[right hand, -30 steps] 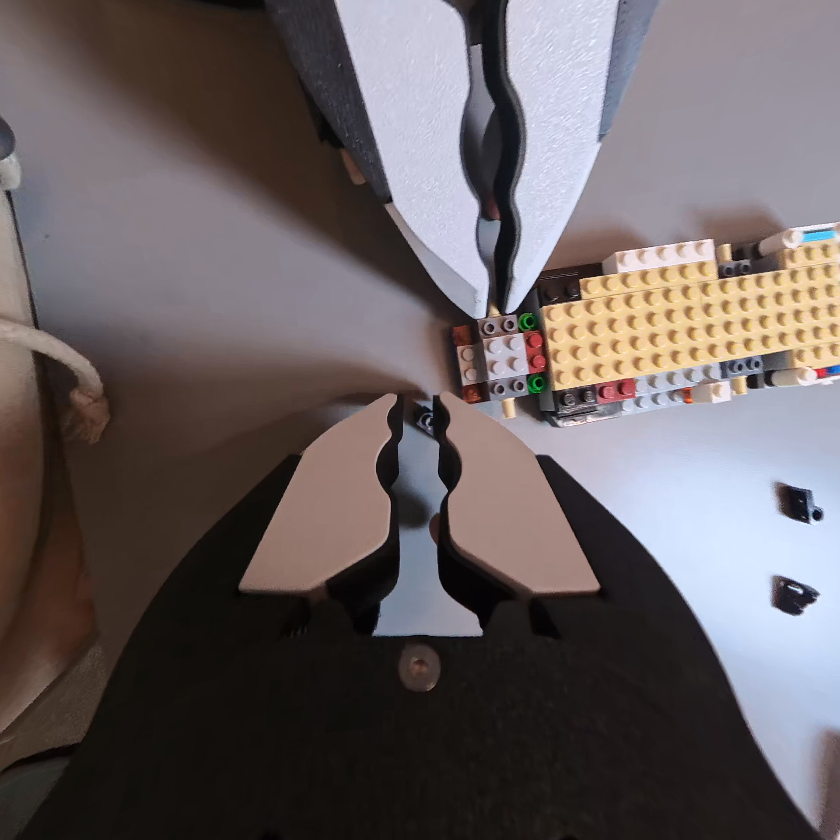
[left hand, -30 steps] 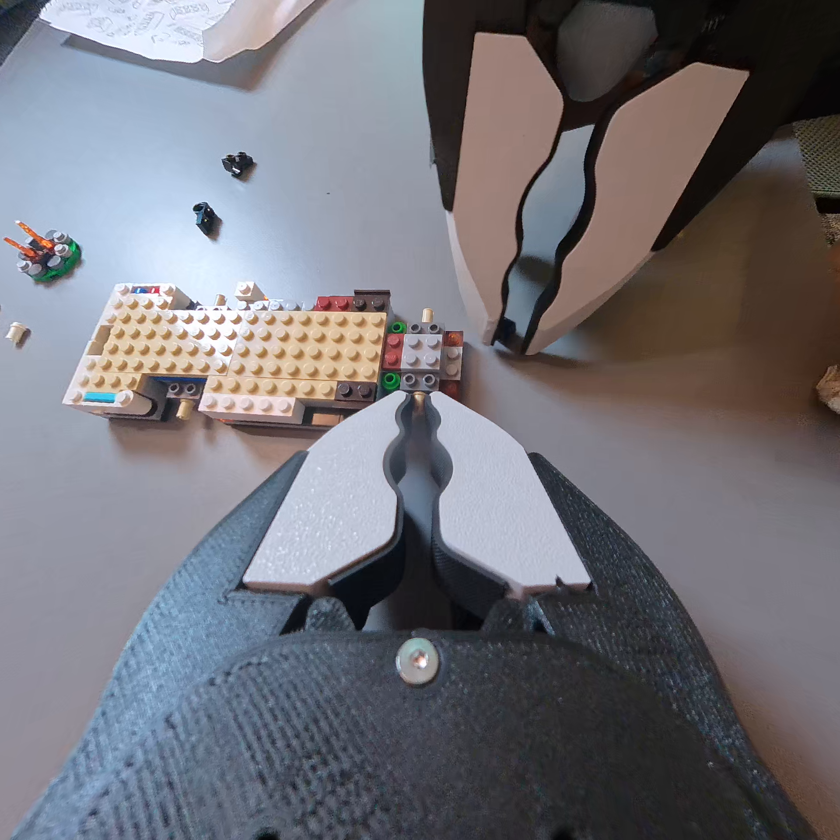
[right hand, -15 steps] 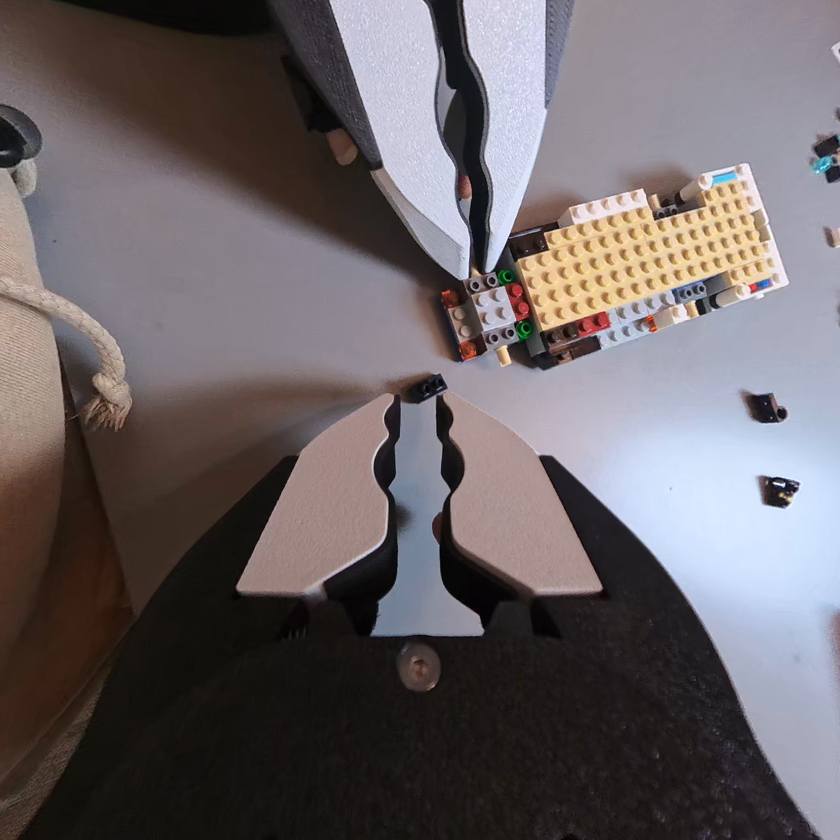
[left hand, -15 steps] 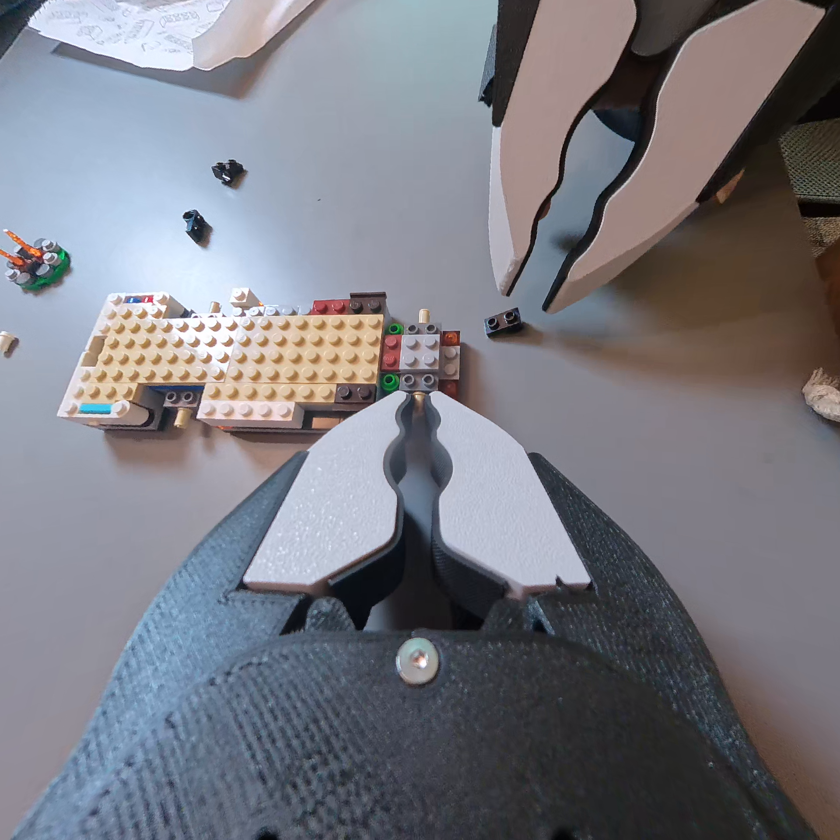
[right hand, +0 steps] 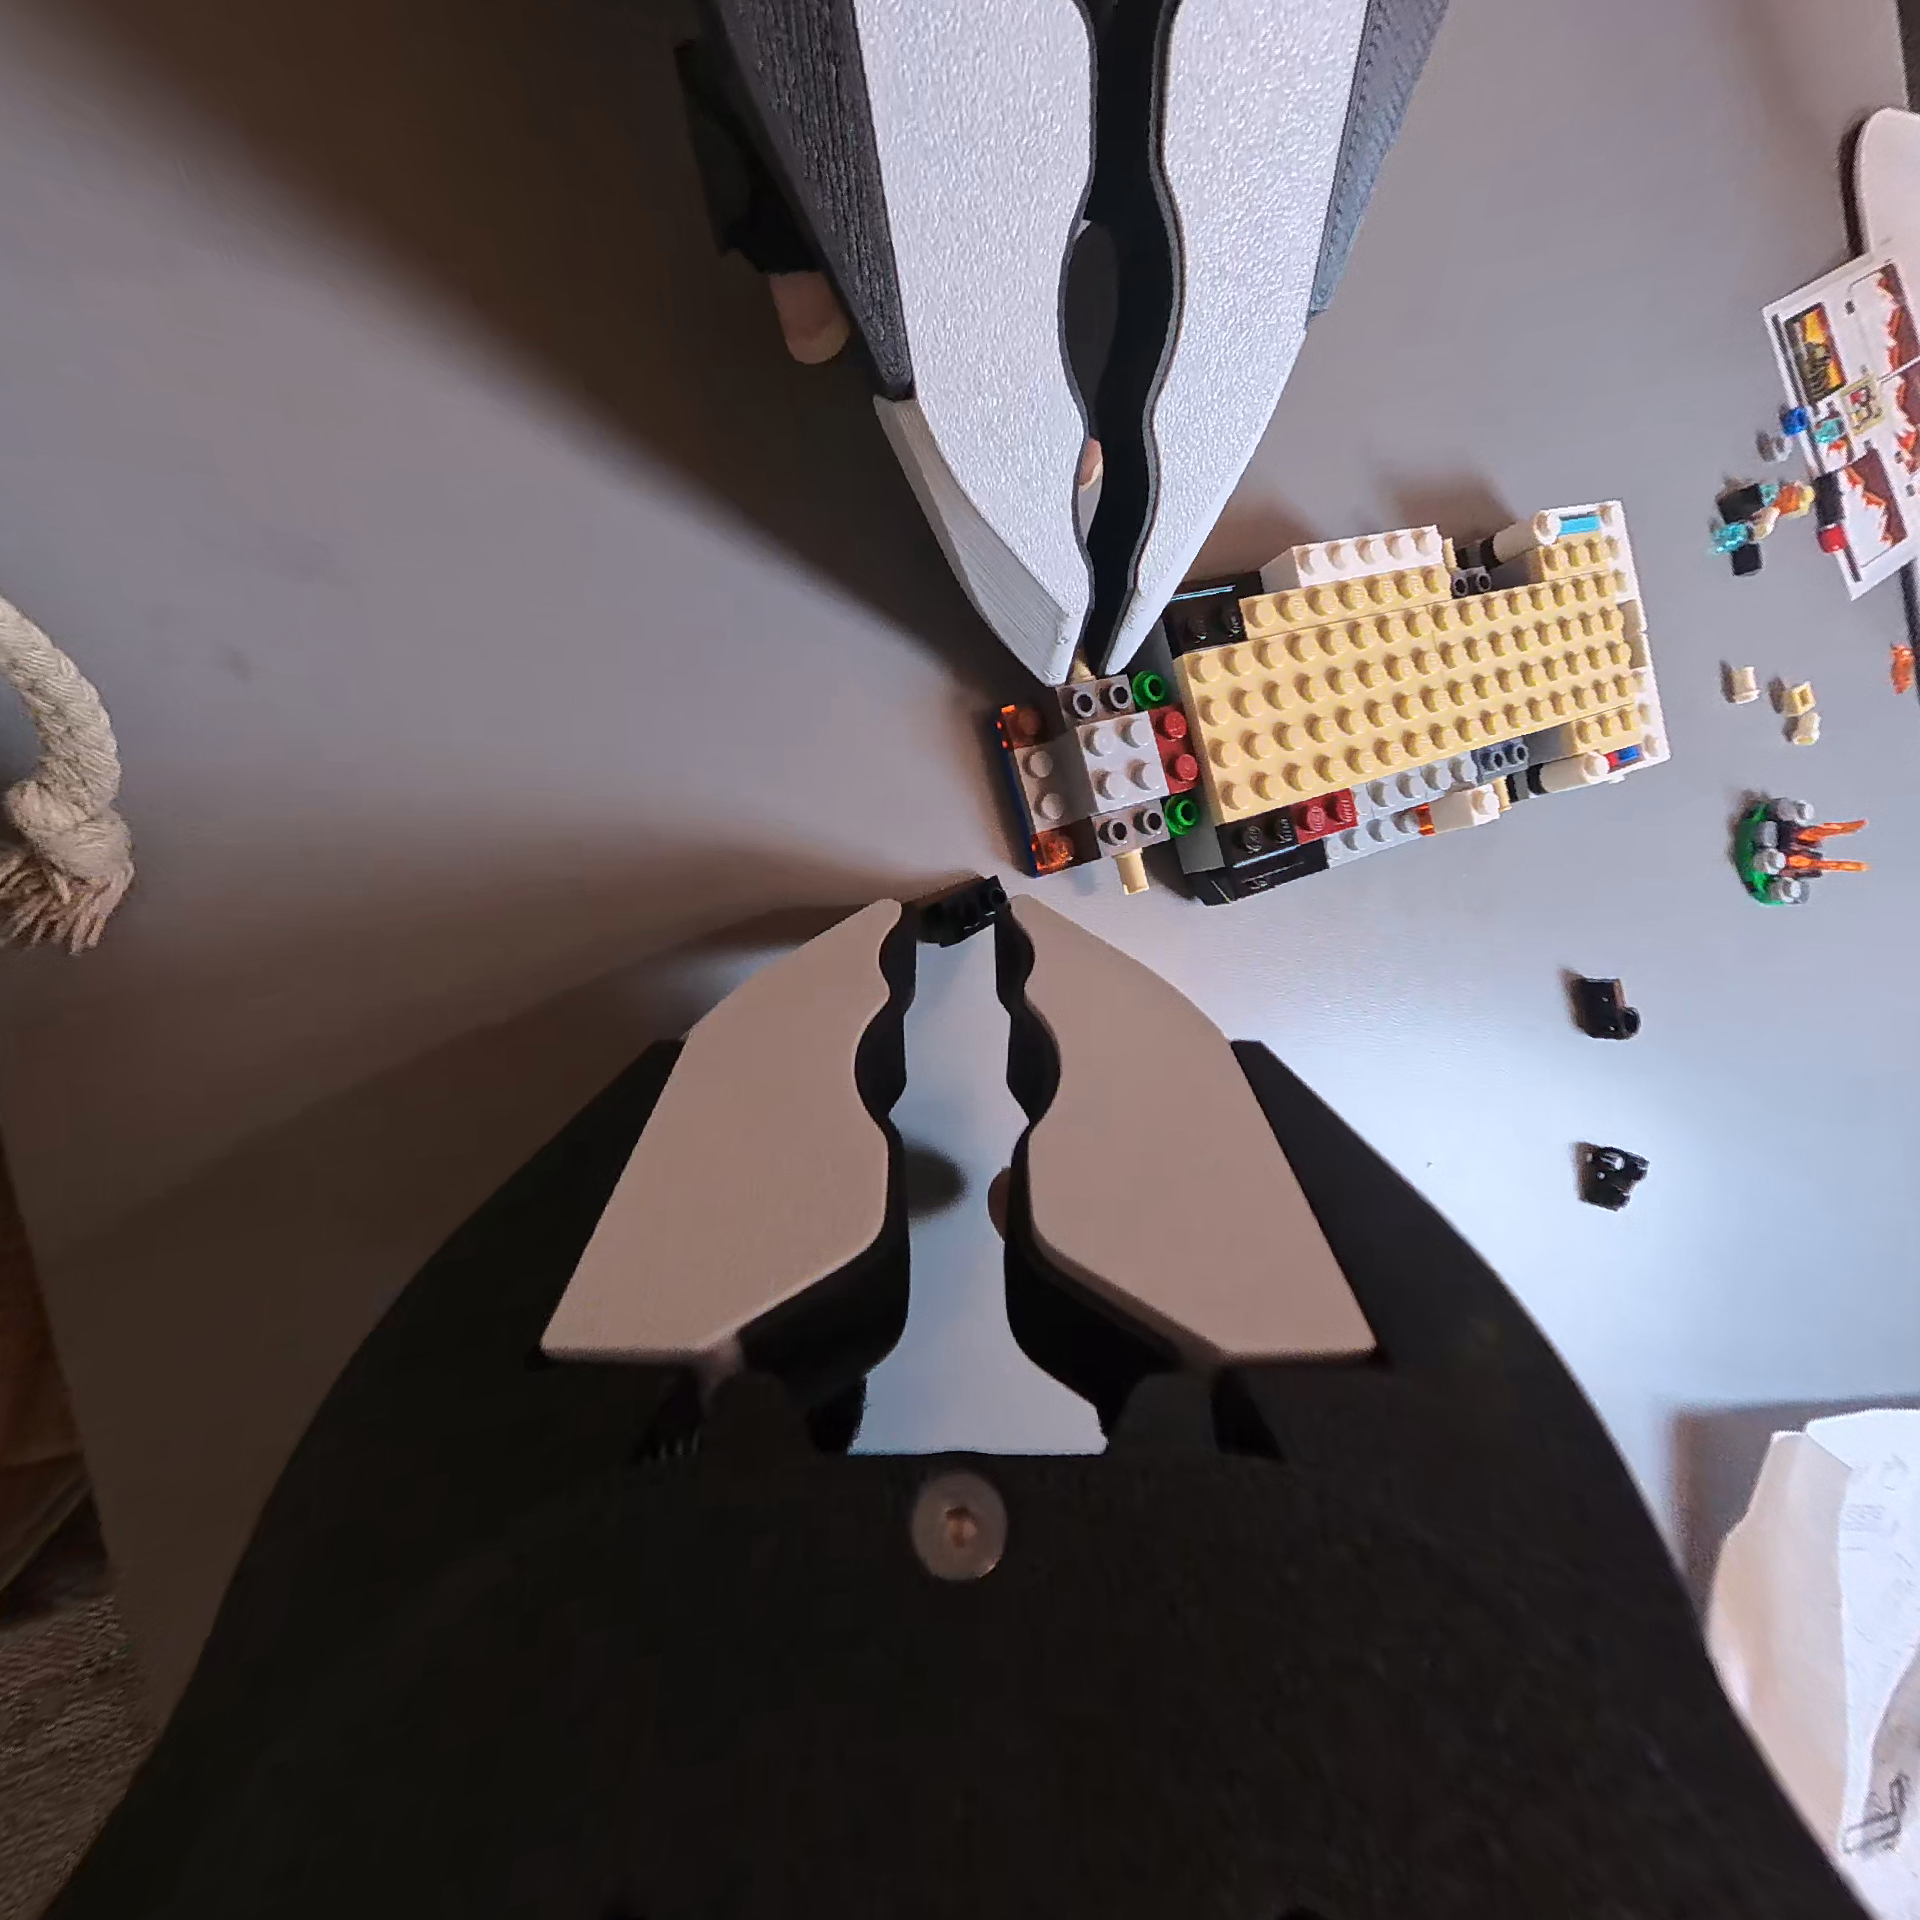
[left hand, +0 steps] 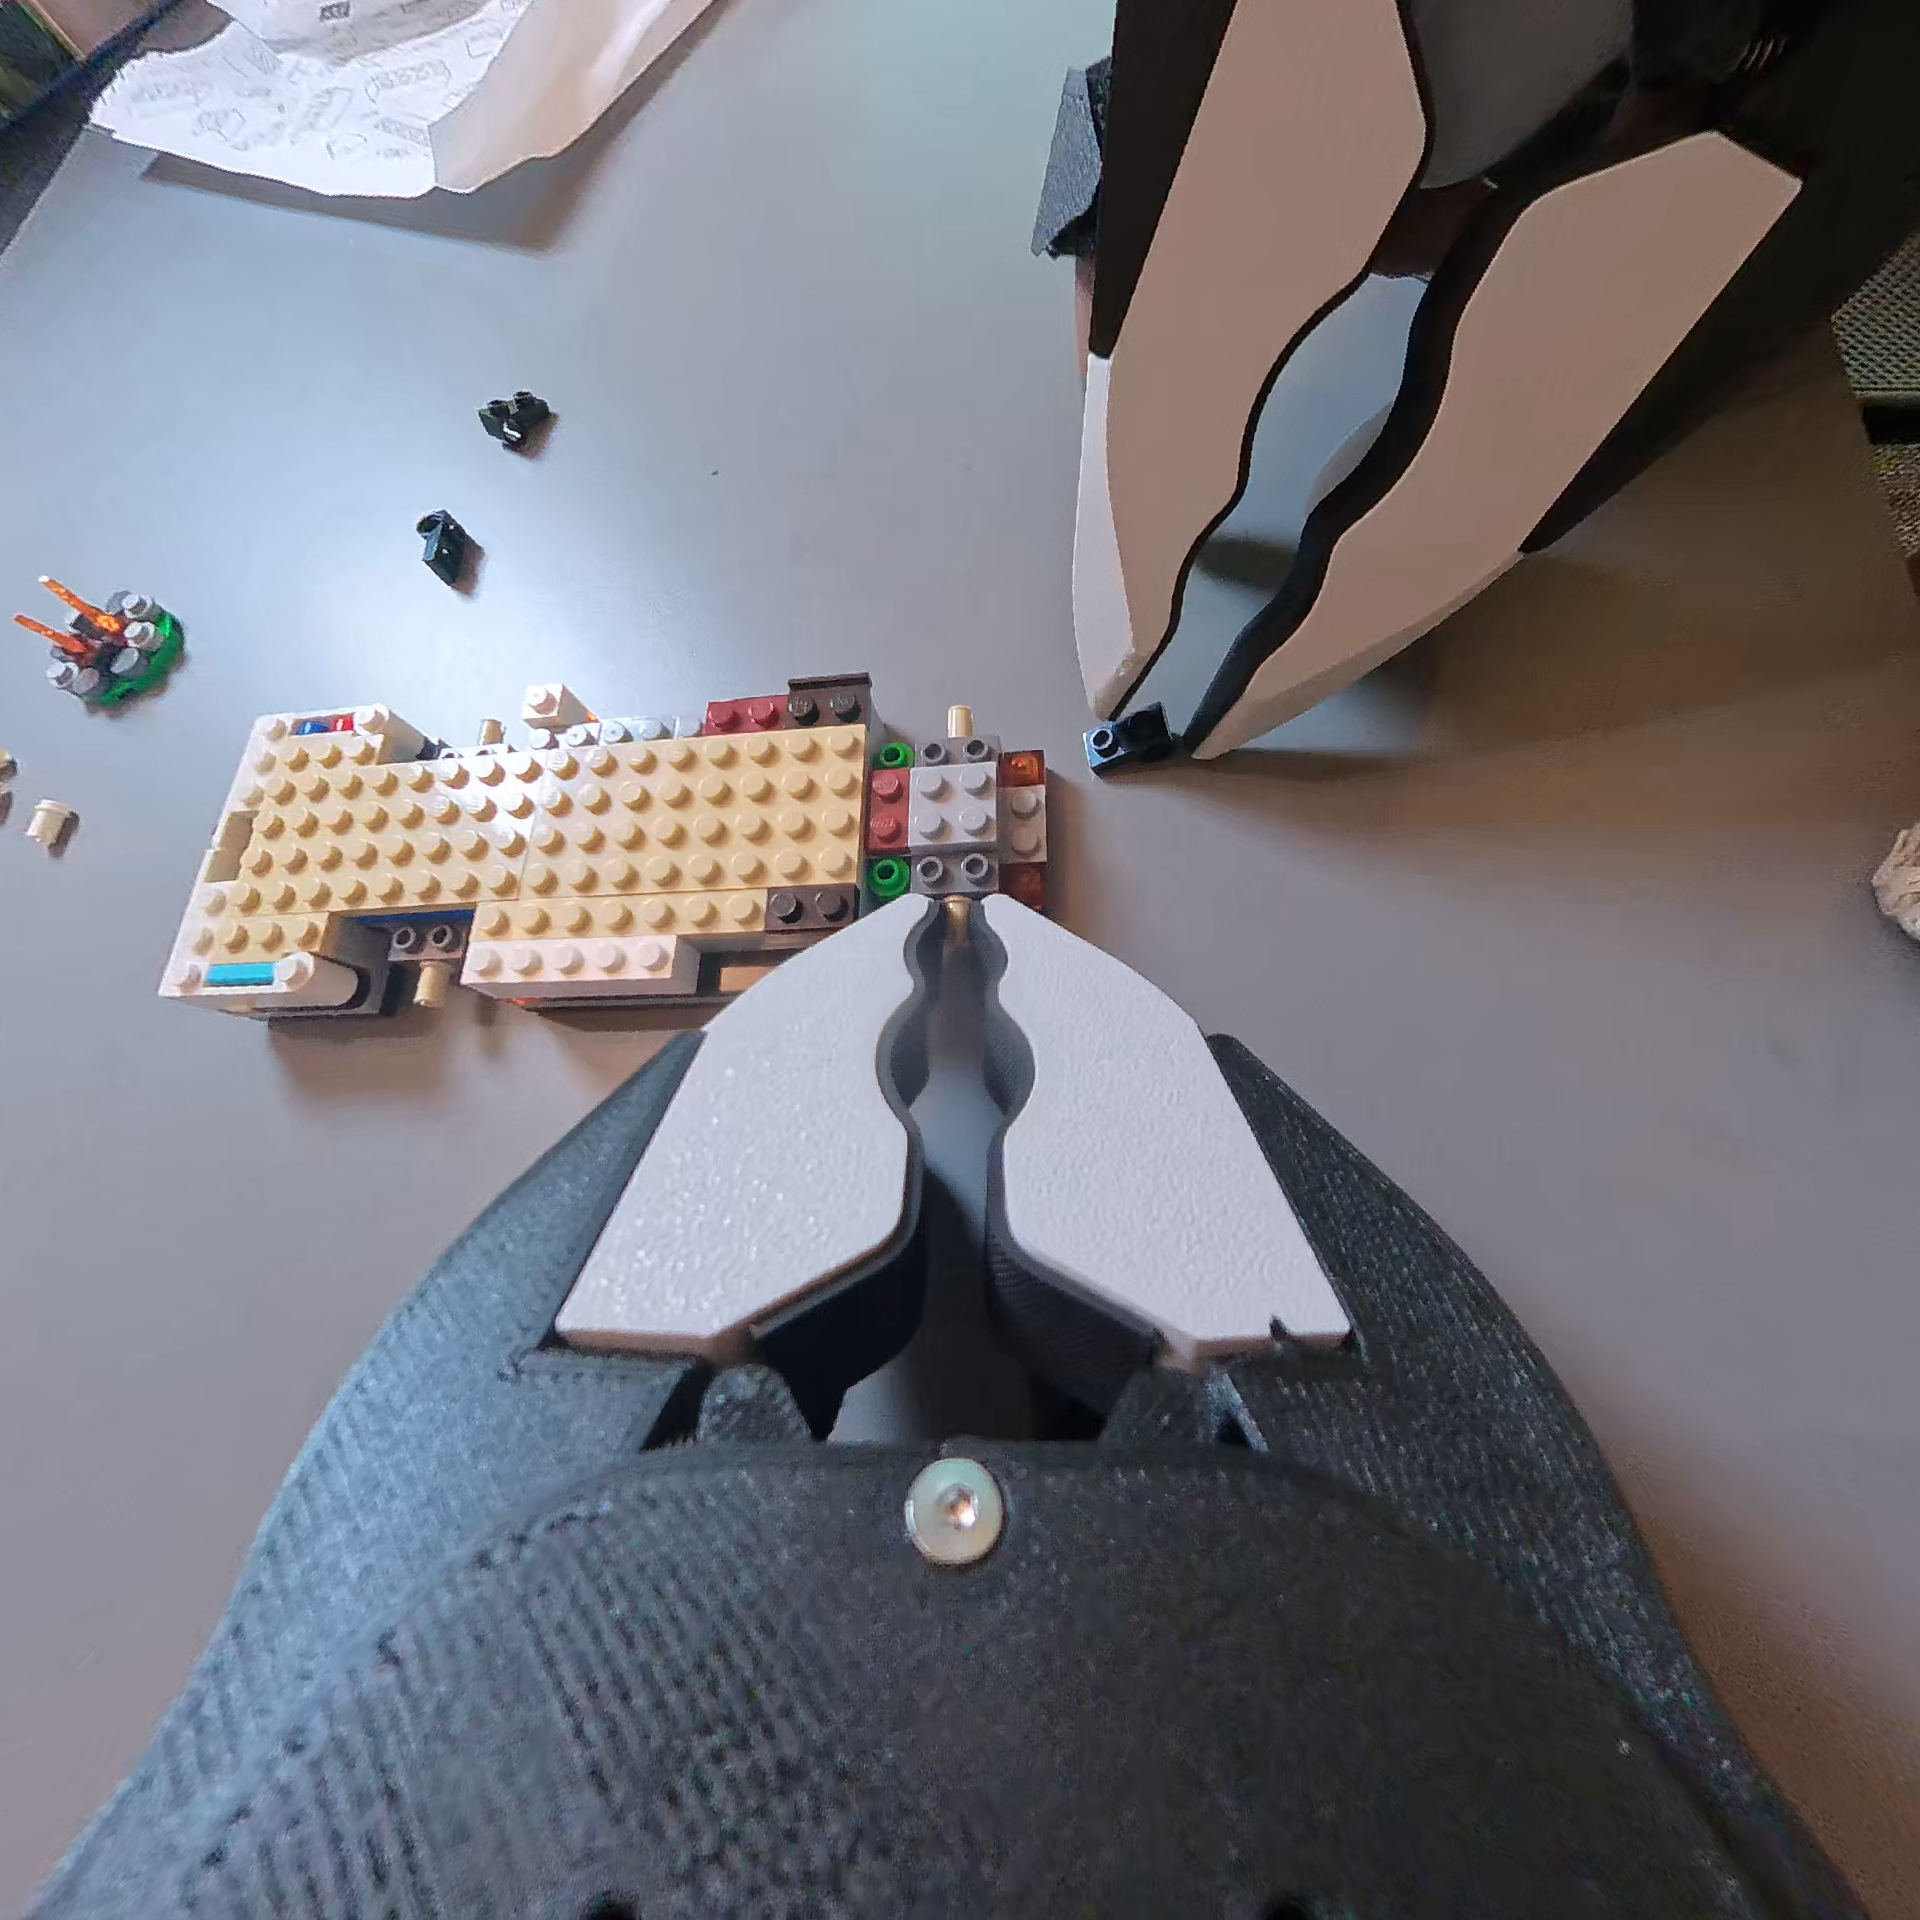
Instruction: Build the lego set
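Left gripper (left hand: 957, 906), centre of the left wrist view: clenched on a tan pin (left hand: 957, 918) jutting from the near edge of the brick model (left hand: 582, 831), which lies flat on the grey table (left hand: 727, 416) at mid-left. Right gripper (left hand: 1164, 740), upper right of that view: tips down on the table, bracketing a small black brick (left hand: 1127, 740) just right of the model's end; a firm squeeze cannot be told. Upper left: a crumpled printed sheet (left hand: 343, 94), lettering too small to read. Far right of the right wrist view: a picture-printed leaflet (right hand: 1860, 416).
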A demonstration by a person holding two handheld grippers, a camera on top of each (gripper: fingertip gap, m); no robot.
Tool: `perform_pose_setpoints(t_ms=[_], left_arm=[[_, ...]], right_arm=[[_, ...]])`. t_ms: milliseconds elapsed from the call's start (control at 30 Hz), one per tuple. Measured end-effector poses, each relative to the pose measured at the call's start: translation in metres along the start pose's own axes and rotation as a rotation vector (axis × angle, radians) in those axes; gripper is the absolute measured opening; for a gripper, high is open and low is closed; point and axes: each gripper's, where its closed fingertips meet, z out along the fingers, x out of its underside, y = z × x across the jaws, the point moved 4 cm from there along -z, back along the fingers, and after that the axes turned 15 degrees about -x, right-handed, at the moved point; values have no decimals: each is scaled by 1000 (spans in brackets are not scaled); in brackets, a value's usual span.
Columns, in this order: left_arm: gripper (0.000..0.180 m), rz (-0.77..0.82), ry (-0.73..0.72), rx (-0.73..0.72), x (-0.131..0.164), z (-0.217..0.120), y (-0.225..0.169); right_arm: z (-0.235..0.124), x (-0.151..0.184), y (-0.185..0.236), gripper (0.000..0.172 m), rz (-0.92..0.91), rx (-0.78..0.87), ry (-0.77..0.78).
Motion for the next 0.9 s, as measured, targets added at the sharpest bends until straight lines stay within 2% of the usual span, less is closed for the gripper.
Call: perform_pose_setpoints(t_ms=[300, 500, 900], left_arm=[[4, 10, -3, -4, 0, 0, -1], [4, 0, -4, 1, -2, 0, -2], [4, 6, -2, 10, -3, 1, -5]], right_arm=[[1, 1, -1, 10, 1, 4, -18], [-7, -6, -8, 9, -11, 88, -92], [1, -1, -9, 9, -28, 82, -39]])
